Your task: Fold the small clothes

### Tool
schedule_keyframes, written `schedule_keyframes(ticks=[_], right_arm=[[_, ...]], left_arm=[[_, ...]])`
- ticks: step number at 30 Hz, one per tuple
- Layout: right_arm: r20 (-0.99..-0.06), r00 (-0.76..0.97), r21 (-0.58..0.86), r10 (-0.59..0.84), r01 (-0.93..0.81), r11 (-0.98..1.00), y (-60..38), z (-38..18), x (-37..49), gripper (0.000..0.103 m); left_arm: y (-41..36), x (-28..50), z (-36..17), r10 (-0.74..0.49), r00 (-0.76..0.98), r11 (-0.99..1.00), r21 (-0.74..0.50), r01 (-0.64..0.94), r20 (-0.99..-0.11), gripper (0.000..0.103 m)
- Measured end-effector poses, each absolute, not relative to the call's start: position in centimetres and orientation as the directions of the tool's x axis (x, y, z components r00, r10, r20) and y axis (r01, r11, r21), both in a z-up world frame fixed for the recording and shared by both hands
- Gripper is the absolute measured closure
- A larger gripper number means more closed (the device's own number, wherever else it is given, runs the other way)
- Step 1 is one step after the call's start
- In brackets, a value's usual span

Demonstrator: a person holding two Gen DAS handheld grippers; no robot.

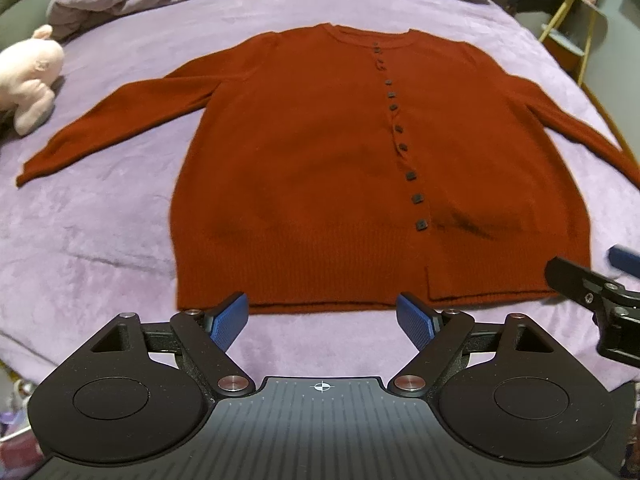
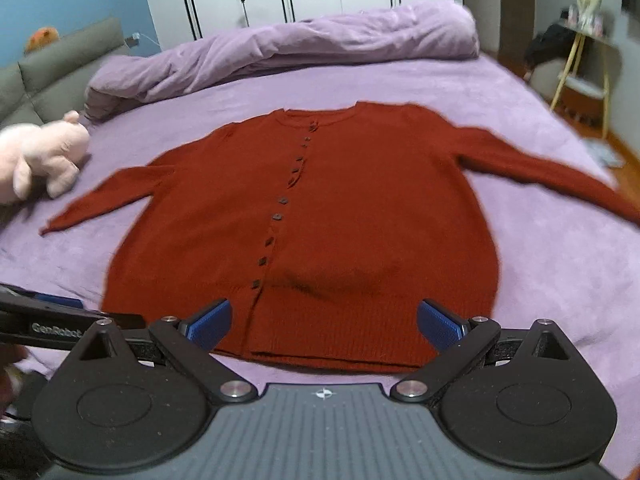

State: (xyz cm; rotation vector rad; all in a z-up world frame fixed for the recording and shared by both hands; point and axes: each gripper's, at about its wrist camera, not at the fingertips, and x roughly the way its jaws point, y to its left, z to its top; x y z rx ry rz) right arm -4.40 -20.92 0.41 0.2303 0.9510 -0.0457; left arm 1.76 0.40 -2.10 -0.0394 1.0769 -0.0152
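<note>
A rust-red buttoned cardigan (image 1: pixel 320 168) lies flat and face up on the purple bed, both sleeves spread out, hem toward me; it also shows in the right wrist view (image 2: pixel 340 216). My left gripper (image 1: pixel 322 316) is open and empty, hovering just before the hem at its left part. My right gripper (image 2: pixel 324 322) is open and empty over the hem's right part. The right gripper also shows at the right edge of the left wrist view (image 1: pixel 592 280); the left gripper shows at the left edge of the right wrist view (image 2: pixel 60 320).
A pink plush toy (image 1: pixel 28 80) lies on the bed left of the left sleeve, also in the right wrist view (image 2: pixel 40 156). A rolled purple duvet (image 2: pixel 280 52) lies across the far end. A grey sofa (image 2: pixel 52 76) is on the left, a yellow-legged stand (image 2: pixel 580 64) on the right.
</note>
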Motion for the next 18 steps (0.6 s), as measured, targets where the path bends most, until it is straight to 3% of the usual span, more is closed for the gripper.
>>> schedule_keyframes(ticks=[4,9,13,15,18], right_arm=[[-0.75,0.645,0.338,0.148,0.181,0.924,-24.0,-0.6,-4.2,0.004],[-0.741,0.672,0.282,-0.002,0.314,0.906,-29.9,-2.2,-2.4,0.004],[-0.769,0.635,0.34,-0.066,0.496,0.799,-39.0,-5.2,-0.7,0.004],[-0.751,0.646,0.38,-0.132,0.588,0.714,-44.1,-5.7,-0.7,0.018],[-0.679,0.683,0.461,-0.269,0.682,0.567,-50.9,-6.1,-1.8,0.02]], left_arm=[[0.7,2.7,-2.8,-0.083,0.5,0.997,-0.078,0.031,-0.862,0.019],[0.0,4.7,-3.9,-0.082,0.526,0.994,-0.034,0.1,-0.847,0.021],[0.7,6.3,-3.7,-0.203,0.616,0.979,-0.171,0.111,-0.761,0.025],[0.7,7.6,-3.6,-0.193,0.647,0.98,-0.182,0.085,-0.738,0.023],[0.0,9.7,-4.1,-0.137,0.634,0.99,-0.133,0.054,-0.761,0.022]])
